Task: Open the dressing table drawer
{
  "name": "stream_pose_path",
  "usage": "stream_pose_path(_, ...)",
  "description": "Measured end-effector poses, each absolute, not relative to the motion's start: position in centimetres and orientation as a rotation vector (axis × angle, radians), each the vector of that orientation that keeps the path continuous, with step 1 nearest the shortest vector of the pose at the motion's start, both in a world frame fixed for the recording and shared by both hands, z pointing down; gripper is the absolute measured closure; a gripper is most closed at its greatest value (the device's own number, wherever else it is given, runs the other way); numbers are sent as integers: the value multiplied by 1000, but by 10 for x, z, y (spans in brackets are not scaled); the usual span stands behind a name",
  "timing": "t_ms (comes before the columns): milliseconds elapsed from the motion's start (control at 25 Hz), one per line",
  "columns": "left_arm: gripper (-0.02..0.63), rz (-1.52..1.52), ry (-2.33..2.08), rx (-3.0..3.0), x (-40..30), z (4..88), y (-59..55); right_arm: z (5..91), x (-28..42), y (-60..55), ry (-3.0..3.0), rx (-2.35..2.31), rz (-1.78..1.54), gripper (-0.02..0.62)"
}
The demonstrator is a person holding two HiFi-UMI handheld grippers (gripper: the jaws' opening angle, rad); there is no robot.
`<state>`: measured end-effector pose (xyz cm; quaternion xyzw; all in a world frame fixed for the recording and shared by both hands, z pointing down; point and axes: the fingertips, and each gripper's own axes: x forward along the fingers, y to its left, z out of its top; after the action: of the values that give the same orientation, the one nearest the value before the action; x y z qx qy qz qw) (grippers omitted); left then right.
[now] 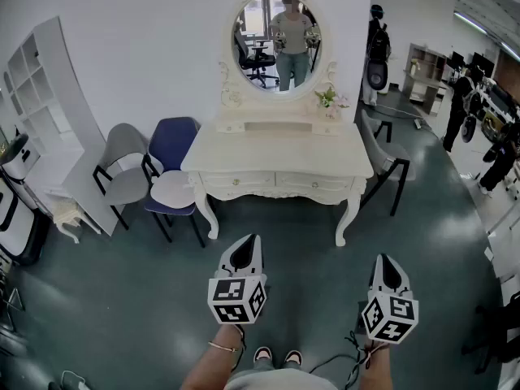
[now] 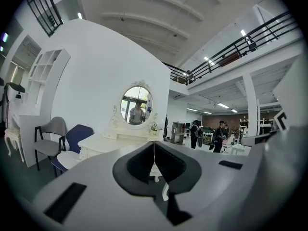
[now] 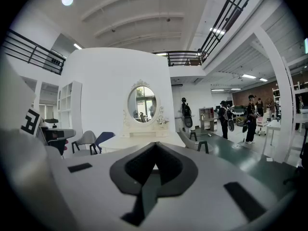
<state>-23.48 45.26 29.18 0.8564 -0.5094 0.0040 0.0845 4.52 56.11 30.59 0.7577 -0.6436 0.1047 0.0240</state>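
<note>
Against the white wall stands the cream dressing table (image 1: 276, 149). Under its top, side by side, sit the left-hand drawer (image 1: 237, 181) and the right-hand drawer (image 1: 313, 183), both pushed in flush with the front. An oval mirror (image 1: 280, 43) rises from the back of the table and shows the person holding the two tools. A small bunch of flowers (image 1: 328, 98) sits on the top by the mirror's right side.

A blue chair (image 1: 172, 145) stands just left of the table, then a grey chair (image 1: 123, 161), then a white shelf unit (image 1: 41, 96). Another chair (image 1: 382, 157) stands at the table's right end.

Well short of the table, over the dark floor (image 1: 292, 242), the left gripper (image 1: 248, 246) and right gripper (image 1: 383, 262) point toward it. Both have their jaws pressed together with nothing between them.
</note>
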Motion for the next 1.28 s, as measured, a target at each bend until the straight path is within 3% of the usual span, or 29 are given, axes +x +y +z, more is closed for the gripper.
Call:
stream_pose_path(1080,586,31,-1447,2588,-230,291,443,308,50,568,-1940,2438,324,583)
stream_pose_path(1280,586,34,-1449,2575,-234,293,439,307,46,564,-1953,2435,326,540)
